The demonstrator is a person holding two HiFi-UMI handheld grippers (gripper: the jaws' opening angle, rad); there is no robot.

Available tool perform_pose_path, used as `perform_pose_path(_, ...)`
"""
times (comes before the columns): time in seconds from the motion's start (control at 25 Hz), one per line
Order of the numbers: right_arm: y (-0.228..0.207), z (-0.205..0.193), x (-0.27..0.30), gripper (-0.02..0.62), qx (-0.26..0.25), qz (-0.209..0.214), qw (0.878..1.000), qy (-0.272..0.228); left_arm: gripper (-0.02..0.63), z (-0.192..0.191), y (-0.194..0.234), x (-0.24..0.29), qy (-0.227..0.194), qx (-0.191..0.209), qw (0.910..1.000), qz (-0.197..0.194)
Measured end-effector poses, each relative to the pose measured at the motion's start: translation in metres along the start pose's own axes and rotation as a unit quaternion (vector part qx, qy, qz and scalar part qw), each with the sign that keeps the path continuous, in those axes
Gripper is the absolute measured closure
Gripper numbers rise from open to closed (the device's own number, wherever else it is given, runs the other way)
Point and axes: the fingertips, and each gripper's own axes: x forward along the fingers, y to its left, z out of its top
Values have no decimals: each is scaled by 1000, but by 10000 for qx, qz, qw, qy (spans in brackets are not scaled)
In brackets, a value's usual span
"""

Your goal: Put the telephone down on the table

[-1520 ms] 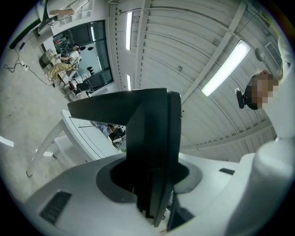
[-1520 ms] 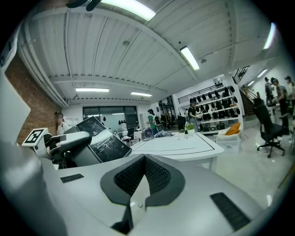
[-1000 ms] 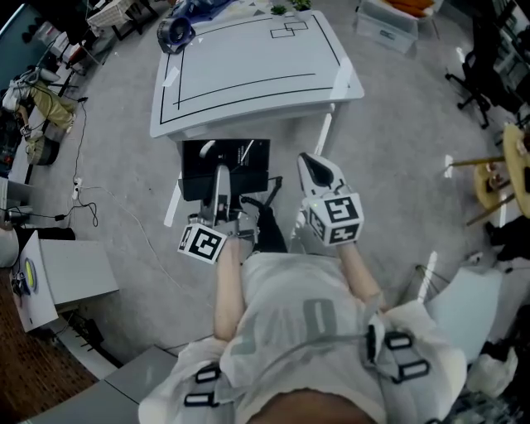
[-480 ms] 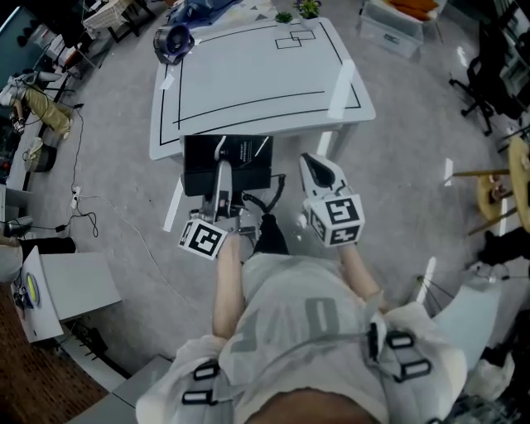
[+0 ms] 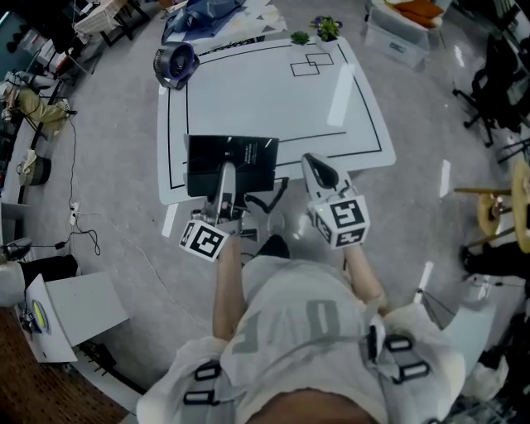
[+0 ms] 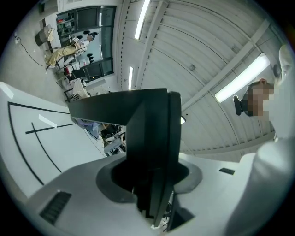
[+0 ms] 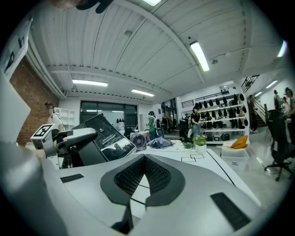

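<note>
The telephone (image 5: 230, 164) is a flat black slab with white print, held over the near left corner of the white table (image 5: 273, 91). My left gripper (image 5: 225, 192) is shut on its near edge. In the left gripper view the black telephone (image 6: 152, 133) stands upright between the jaws of the left gripper (image 6: 150, 177). To its right, my right gripper (image 5: 319, 170) hangs at the table's front edge, shut on nothing. The right gripper view shows the right gripper (image 7: 144, 161) with its pads together, and the telephone (image 7: 108, 138) tilted at the left.
Black lines are drawn on the table. A round fan-like device (image 5: 174, 62), a blue cloth (image 5: 203, 16) and a small potted plant (image 5: 325, 26) sit along its far edge. A bin with orange things (image 5: 406, 21) and a chair (image 5: 497, 83) stand on the floor to the right.
Both grippers and the telephone have come forward to the table. The telephone was over the floor in front of the table and is now over its near left corner.
</note>
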Motion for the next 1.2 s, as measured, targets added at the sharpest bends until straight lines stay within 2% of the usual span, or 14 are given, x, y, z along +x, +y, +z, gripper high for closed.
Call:
perform_pose_path(0.08,-2,9,31,588,-53,10,10000,9,442,14,18,24,77,-17,10000,-21)
perform_pose_path(0.2,-9,19,69,588,167,-94,9998,87,442,35,36,54,135,-106,9998,-57)
perform_pose_path(0.44,-27,34,118,588,289,-202,9994,67,442,63,60,98,102,-209,9994,-264)
perform_pose_path(0.8,-65,45,147,588,187,-143,9997,-14,442,57,75,141,-9,-208,9997,-163)
perform_pose_path(1.2,-93,48,150,588,280,-240,9993,-38,442,35,77,170,181,-193,9996,-97)
